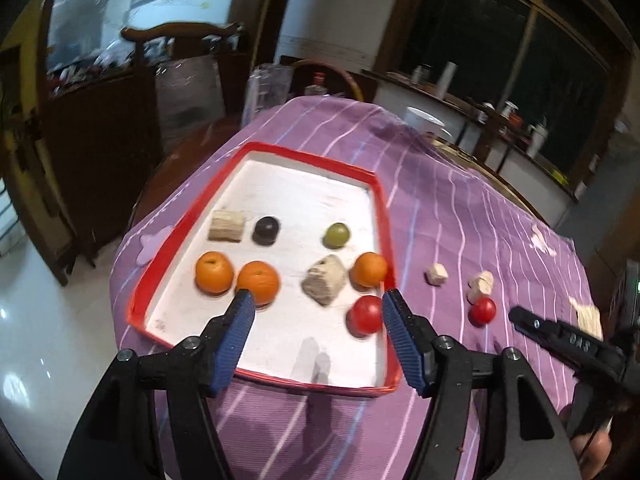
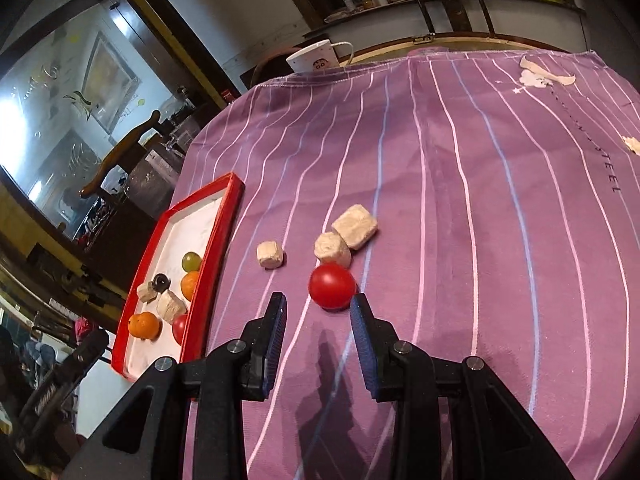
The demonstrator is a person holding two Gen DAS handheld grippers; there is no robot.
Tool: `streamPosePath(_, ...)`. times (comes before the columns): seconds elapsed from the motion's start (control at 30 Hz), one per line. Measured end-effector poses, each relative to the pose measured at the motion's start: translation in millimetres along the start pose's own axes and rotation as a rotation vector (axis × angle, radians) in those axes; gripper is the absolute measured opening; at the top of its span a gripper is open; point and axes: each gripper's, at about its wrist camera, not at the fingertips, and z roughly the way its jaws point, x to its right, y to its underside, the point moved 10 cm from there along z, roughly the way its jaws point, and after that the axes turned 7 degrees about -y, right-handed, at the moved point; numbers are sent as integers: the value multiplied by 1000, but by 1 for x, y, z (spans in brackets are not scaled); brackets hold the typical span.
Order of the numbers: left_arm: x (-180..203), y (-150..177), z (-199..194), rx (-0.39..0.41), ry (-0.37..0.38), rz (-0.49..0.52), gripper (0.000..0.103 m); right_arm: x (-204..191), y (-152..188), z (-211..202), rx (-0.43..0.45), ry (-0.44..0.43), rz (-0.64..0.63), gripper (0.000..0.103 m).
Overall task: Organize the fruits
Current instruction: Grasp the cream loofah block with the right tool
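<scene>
My left tongs [image 1: 318, 304] hang wide open over the red-rimmed tray [image 1: 256, 148] of fruit, while my right tongs [image 2: 318, 306], also open, near a red tomato [image 2: 332, 286].

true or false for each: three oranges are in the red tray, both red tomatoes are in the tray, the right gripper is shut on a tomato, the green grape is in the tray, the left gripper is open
1. Three oranges sit in the red tray. True; the others are at and.
2. Both red tomatoes are in the tray. False: one tomato is inside, the other tomato lies on the purple cloth outside it.
3. The right gripper is shut on a tomato. False: it is open, with the tomato just ahead of its fingertips.
4. The green grape is in the tray. True.
5. The left gripper is open. True; it holds nothing.
</scene>
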Motion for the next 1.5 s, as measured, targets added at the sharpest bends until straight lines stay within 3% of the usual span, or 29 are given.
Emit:
streamPosePath(0.2, -1, 1, 2, -18, 0, -5, 65, 0, 7, 2, -11, -2, -14, 37)
streamPosePath(0.47, 32, 9, -1, -10, 26, 81, 66, 6, 7, -2, -4, 8, -16, 37)
streamPosePath(0.73, 36, 14, 4, -22, 34, 96, 66, 5, 9, 7, -38, 45, -51, 37)
streamPosePath(1.0, 43, 21, 10, -48, 58, 99, 66, 13, -37, 23, -7, 181, -138, 36)
streamPosePath(1.13, 53, 27, 11, -61, 73, 119, 66, 28, -63, 52, -22, 259, -130, 36)
streamPosePath(1.27, 64, 33, 11, -74, 95, 145, 66, 35, -65, 72, -54, 289, -158, 36)
streamPosePath(1.43, 72, 35, 11, -81, 118, 161, 66, 45, -64, 42, -47, 340, -207, 36)
streamPosePath(1.5, 74, 36, 12, -84, 124, 164, 66, 66, -59, 21, -58, 425, -198, 36)
